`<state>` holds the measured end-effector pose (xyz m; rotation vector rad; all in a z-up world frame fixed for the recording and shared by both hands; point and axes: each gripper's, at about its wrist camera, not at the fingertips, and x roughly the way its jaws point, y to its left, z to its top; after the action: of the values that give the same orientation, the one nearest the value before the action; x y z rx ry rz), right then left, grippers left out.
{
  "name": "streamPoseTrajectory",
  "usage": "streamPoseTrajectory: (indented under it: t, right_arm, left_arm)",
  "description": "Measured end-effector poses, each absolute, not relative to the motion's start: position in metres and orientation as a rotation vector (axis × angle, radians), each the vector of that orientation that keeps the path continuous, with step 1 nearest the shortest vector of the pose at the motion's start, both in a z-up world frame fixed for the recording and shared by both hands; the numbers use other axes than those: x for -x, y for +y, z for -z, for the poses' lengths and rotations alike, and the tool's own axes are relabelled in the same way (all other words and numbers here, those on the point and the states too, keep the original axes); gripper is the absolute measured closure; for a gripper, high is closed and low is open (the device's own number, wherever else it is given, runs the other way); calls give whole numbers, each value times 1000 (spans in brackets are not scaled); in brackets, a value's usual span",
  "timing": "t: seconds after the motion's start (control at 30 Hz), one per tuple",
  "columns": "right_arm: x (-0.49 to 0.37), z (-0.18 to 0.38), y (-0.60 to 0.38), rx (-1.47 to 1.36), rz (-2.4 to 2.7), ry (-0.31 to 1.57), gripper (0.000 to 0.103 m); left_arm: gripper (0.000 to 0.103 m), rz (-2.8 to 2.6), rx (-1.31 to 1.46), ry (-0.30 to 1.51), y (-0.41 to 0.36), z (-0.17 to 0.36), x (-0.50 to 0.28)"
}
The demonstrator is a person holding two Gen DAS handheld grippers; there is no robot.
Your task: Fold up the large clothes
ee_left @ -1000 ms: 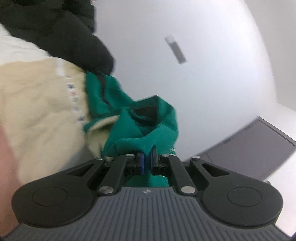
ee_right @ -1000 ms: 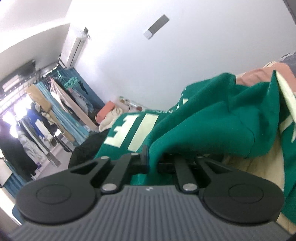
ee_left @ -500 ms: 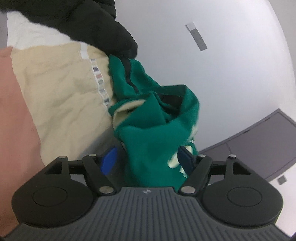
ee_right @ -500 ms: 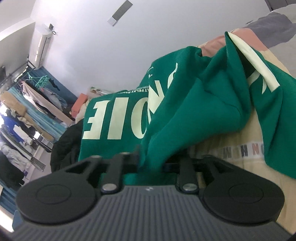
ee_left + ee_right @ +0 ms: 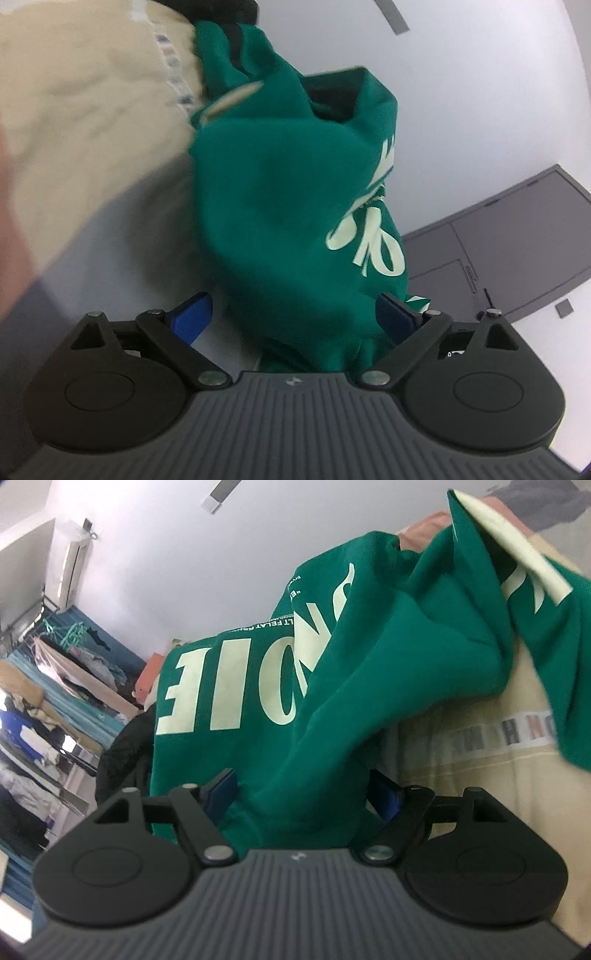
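Left wrist view: left gripper (image 5: 293,314) has its jaws spread wide, green sweatshirt (image 5: 291,206) bunched loose between them, running up-frame. Right gripper (image 5: 301,794) is likewise released, fabric stretching toward upper right over the beige garment (image 5: 491,760).

Green sweatshirt (image 5: 325,686) lettering partly hidden in folds, left-view bedding blurred.

Green sweatshirt (image 5: 288,206) bunches between the spread left gripper (image 5: 295,317) jaws | beige garment (image 5: 92,92) crowds its left | bare white wall (image 5: 461,110) lies open to its right
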<state>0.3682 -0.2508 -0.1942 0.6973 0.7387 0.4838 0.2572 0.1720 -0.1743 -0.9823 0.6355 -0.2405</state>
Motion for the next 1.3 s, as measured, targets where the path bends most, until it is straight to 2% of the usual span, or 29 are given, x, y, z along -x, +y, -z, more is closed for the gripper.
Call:
streamPoseTrajectory:
  t: [0.17, 0.2, 0.23, 0.27, 0.3, 0.33, 0.4, 0.43, 0.53, 0.8, 1.1, 1.3]
  right_arm:
    - [-382, 209, -249, -766, -498, 736, 24]
    - [-387, 211, -249, -773, -494, 736, 24]
    - [-392, 214, -248, -785, -493, 738, 25]
    - [-398, 216, -247, -798, -499, 741, 30]
    - [-402, 218, -245, -804, -507, 742, 35]
    - [-405, 218, -242, -795, -520, 743, 45]
    - [-405, 214, -235, -727, -545, 750, 70]
    - [-403, 209, -230, -673, -558, 758, 92]
    - [-389, 191, -227, -618, -601, 697, 92]
    - [-318, 128, -248, -591, -721, 437, 92]
    - [-267, 56, -250, -511, -765, 304, 92]
    - [-257, -28, -242, -428, -781, 243, 92]
  left_arm:
    - [9, 321, 1075, 599, 172, 190, -284]
    - [18, 335, 1069, 594, 173, 191, -288]
    - [32, 338, 1056, 603, 173, 190, -292]
    - [41, 341, 1039, 618, 173, 190, -294]
    - [55, 345, 1023, 628, 172, 190, -296]
    - [70, 348, 1012, 627, 172, 189, -295]
    - [87, 355, 959, 577, 173, 177, -293]
    - [92, 368, 932, 544, 174, 169, -291]
    - [95, 414, 895, 432, 176, 141, -277]
    - [95, 547, 824, 186, 171, 79, -203]
    - [95, 557, 814, 72, 176, 22, -128]
    - [95, 523, 772, 2, 174, -60, -100]
